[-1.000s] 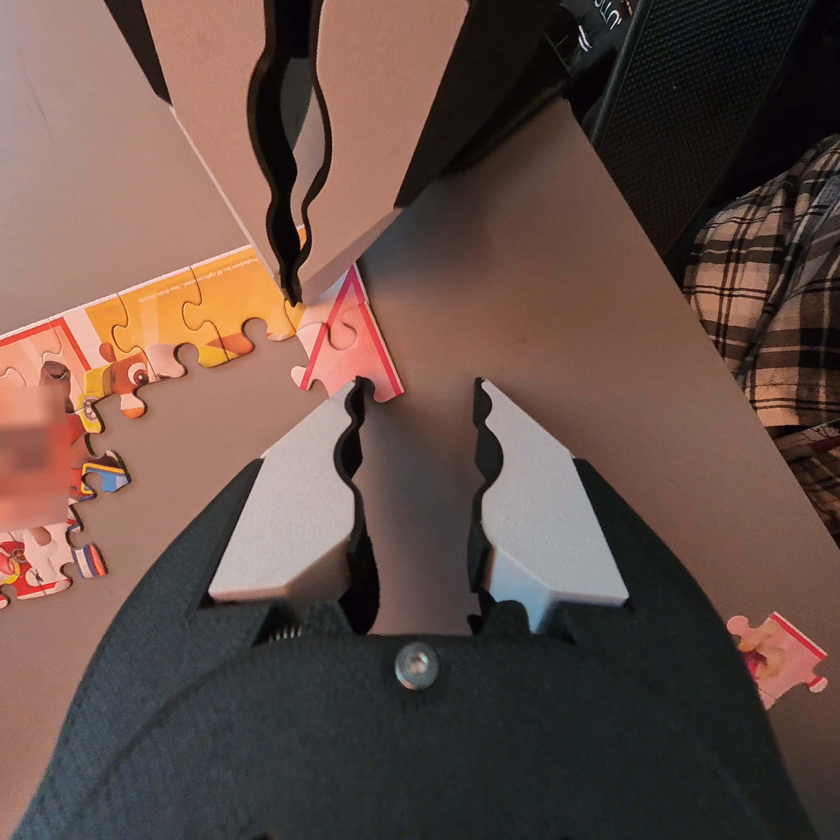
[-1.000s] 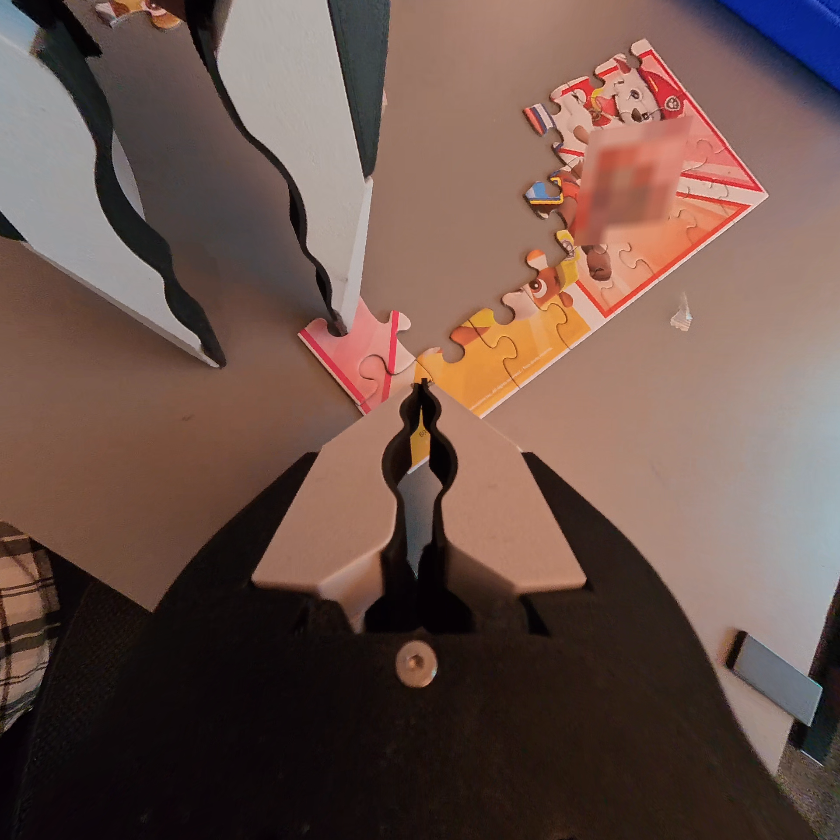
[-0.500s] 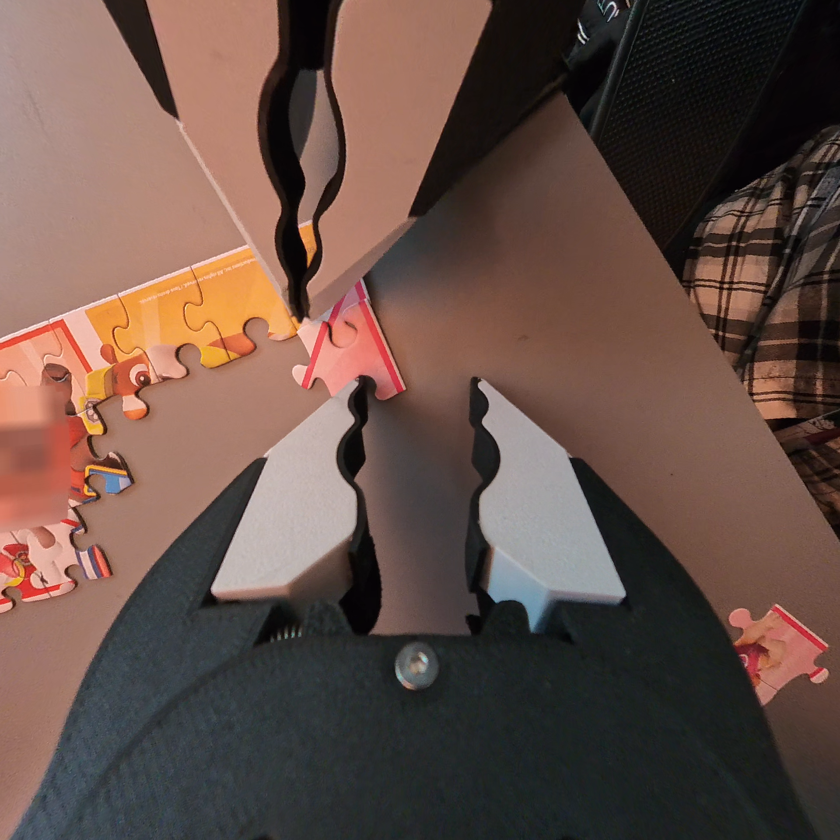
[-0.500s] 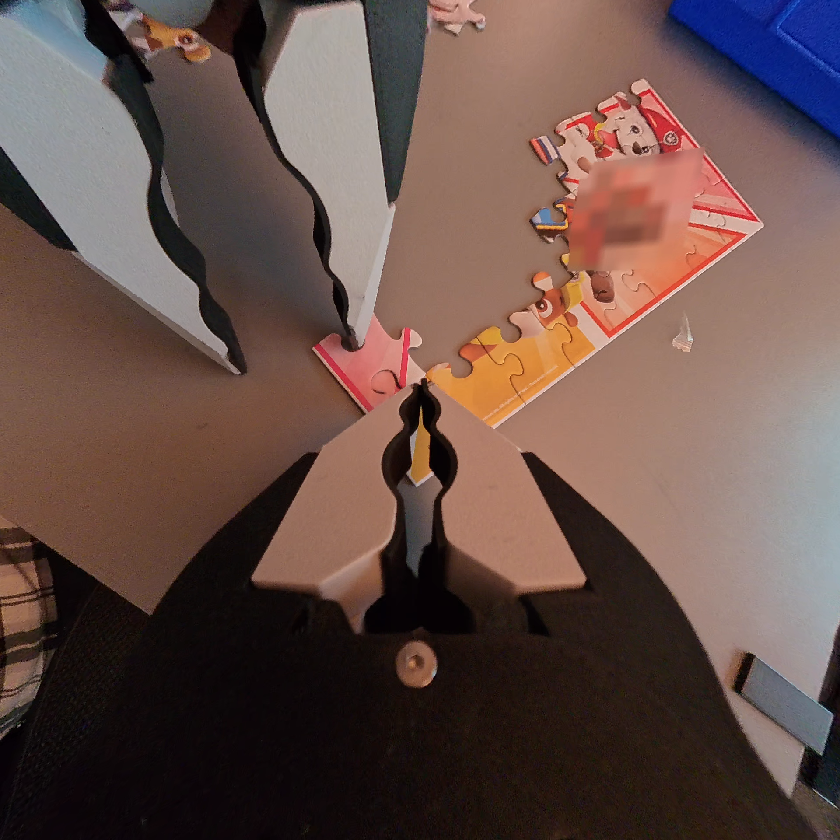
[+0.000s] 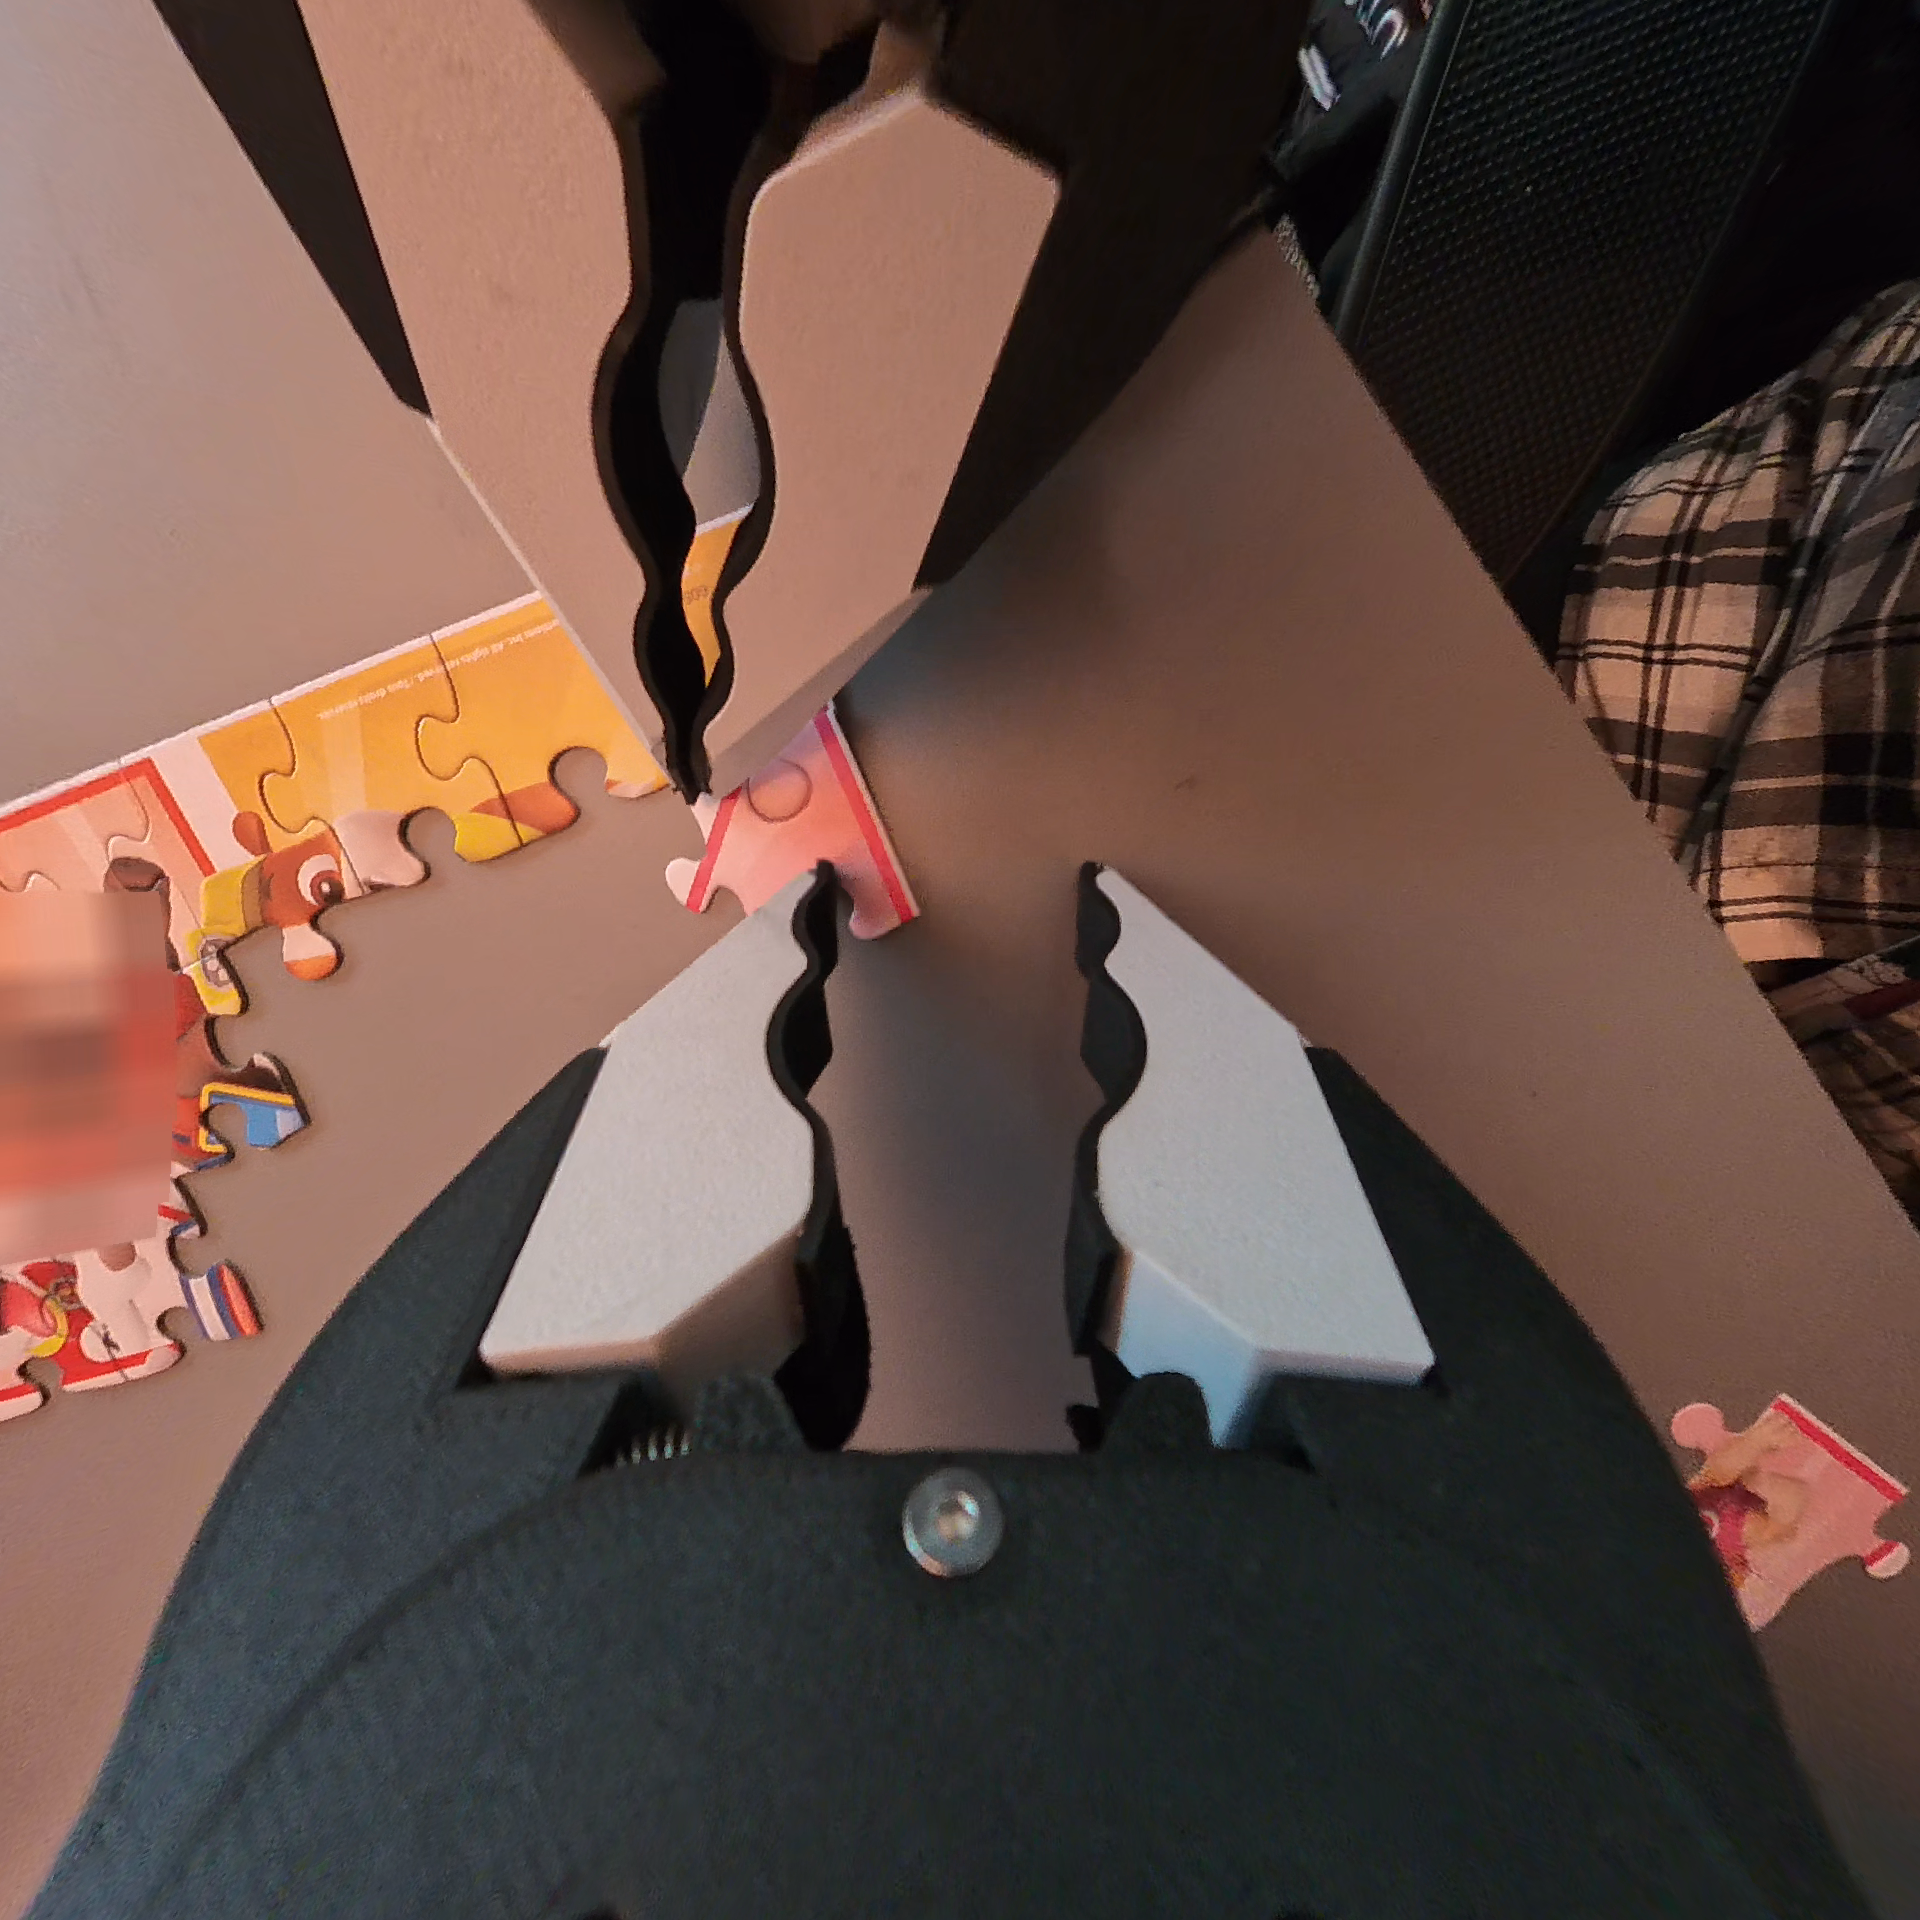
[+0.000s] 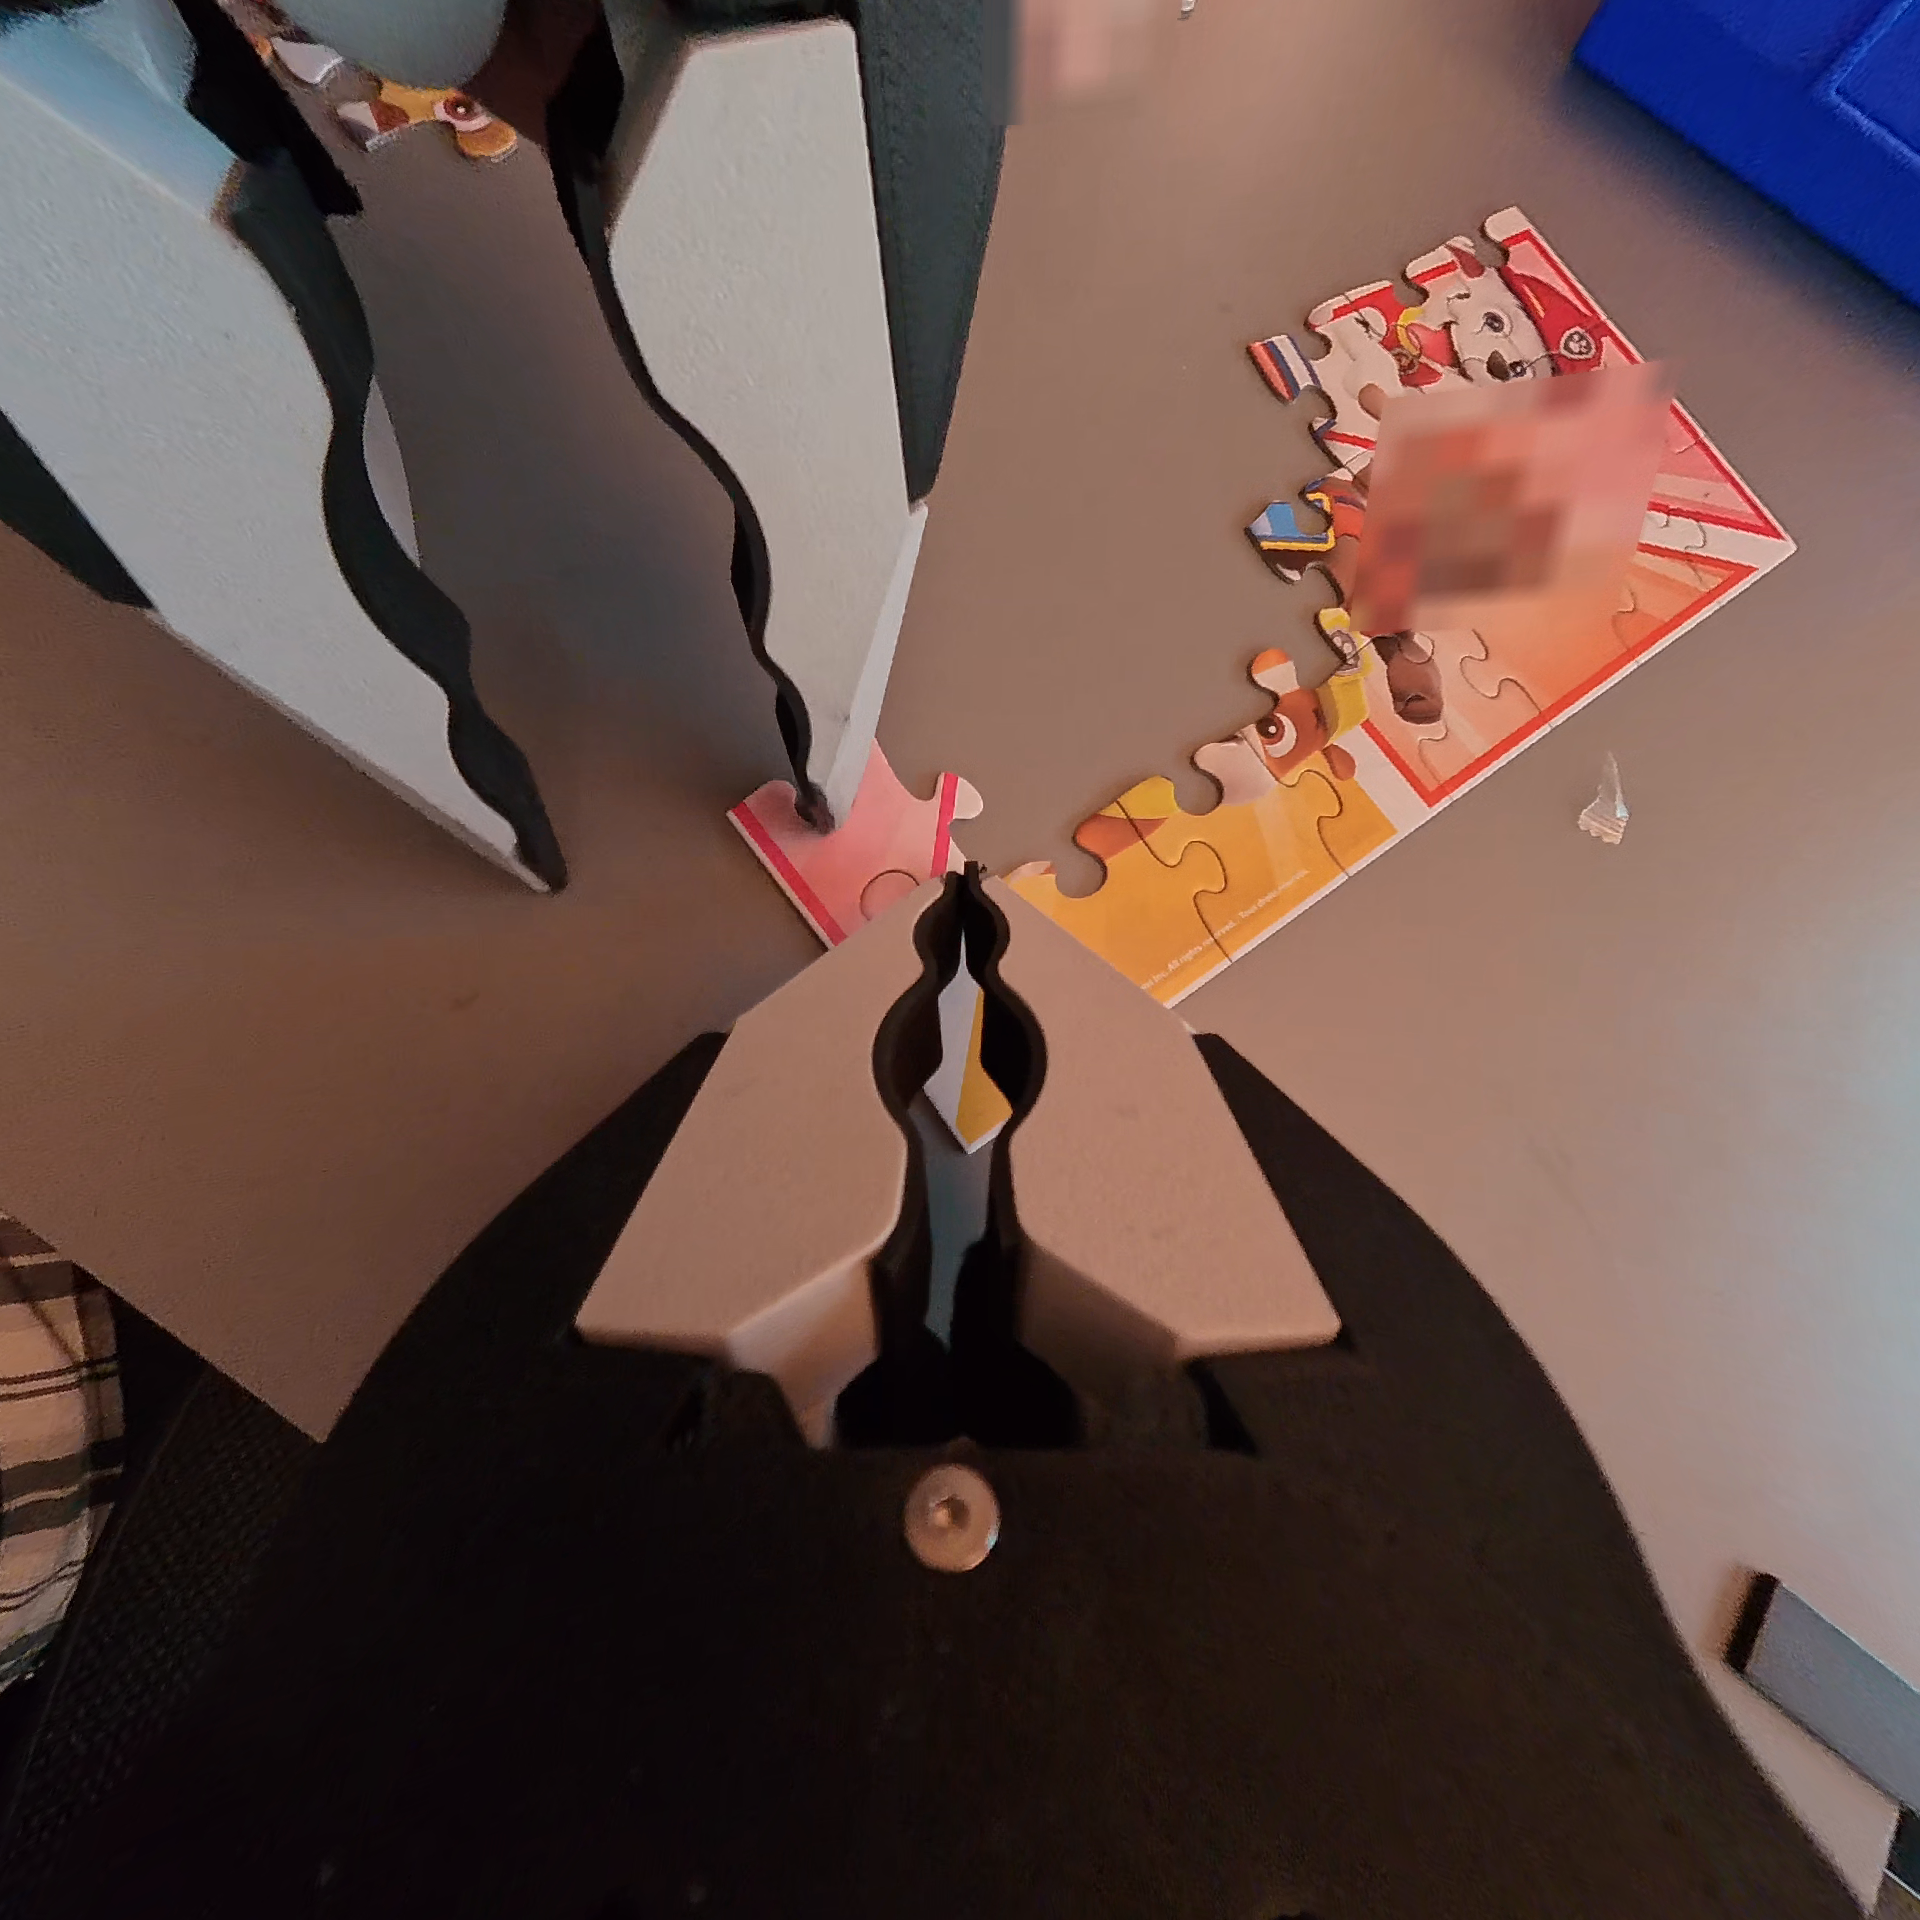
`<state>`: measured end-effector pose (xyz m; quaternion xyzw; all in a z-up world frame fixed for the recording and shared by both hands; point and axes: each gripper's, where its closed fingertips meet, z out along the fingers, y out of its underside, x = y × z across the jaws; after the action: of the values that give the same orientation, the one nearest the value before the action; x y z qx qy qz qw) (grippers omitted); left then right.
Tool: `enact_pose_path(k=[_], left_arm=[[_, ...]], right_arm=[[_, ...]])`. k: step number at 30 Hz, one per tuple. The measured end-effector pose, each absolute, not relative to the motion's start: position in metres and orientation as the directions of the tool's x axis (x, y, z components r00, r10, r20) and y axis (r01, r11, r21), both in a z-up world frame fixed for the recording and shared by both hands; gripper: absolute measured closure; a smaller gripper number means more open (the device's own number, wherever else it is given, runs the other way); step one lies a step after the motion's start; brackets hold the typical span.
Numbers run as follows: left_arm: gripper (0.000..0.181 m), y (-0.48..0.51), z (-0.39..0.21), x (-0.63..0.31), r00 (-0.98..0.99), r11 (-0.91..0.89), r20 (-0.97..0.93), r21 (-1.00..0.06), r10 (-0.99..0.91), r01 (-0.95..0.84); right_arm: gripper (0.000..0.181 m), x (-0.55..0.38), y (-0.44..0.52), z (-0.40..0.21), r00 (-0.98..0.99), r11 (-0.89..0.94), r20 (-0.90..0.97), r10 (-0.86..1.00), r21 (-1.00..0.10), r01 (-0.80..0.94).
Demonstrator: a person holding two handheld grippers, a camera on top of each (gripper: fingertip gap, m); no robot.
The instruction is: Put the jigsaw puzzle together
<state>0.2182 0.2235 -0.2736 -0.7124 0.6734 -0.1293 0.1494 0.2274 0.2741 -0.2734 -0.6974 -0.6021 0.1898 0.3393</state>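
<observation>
The partly joined puzzle (image 5: 447, 717) lies flat on the grey table, and also shows in the right wrist view (image 6: 1247, 873). A pink two-piece corner section (image 5: 800, 842) sits at its orange end (image 6: 873, 842). My left gripper (image 5: 956, 883) is open and empty; one fingertip (image 6: 816, 810) rests on the pink section. My right gripper (image 6: 966, 883) is shut, with its tips pressed down at the seam between the pink section and the orange pieces (image 5: 688, 779). The puzzle's edge shows through the gap between its fingers.
A loose pink piece (image 5: 1787, 1507) lies near the table edge. More loose pieces (image 6: 436, 114) lie at the far side, beside a blue bin (image 6: 1787, 125). A small clear scrap (image 6: 1605, 810) lies by the puzzle. A person in plaid (image 5: 1766, 623) sits at the table edge.
My right gripper has tilted and its tips have slid slightly along the puzzle toward the pink section. My left gripper has stayed open in the same place.
</observation>
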Motion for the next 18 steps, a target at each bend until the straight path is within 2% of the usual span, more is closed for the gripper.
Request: enact_pose_path(k=[6, 12, 16, 18], left_arm=[[0.134, 0.222, -0.274, 0.218, 0.076, -0.072, 0.006, -0.394, -0.997, -0.916], [0.133, 0.221, -0.274, 0.218, 0.084, -0.076, -0.002, -0.402, -0.996, -0.912], [0.135, 0.222, -0.275, 0.218, 0.083, -0.074, -0.004, -0.399, -0.997, -0.914], [0.134, 0.221, -0.275, 0.219, 0.08, -0.07, -0.007, -0.393, -0.997, -0.917]], right_arm=[[0.181, 0.228, 0.274, -0.272, 0.204, -0.022, 0.184, 0.962, -0.69, 0.723], [0.181, 0.236, 0.265, -0.268, 0.19, -0.034, 0.142, 0.971, -0.708, 0.705], [0.181, 0.24, 0.26, -0.27, 0.153, 0.022, 0.204, 0.967, -0.663, 0.748], [0.181, 0.234, 0.255, -0.27, 0.137, 0.033, 0.195, 0.971, -0.681, 0.732]])
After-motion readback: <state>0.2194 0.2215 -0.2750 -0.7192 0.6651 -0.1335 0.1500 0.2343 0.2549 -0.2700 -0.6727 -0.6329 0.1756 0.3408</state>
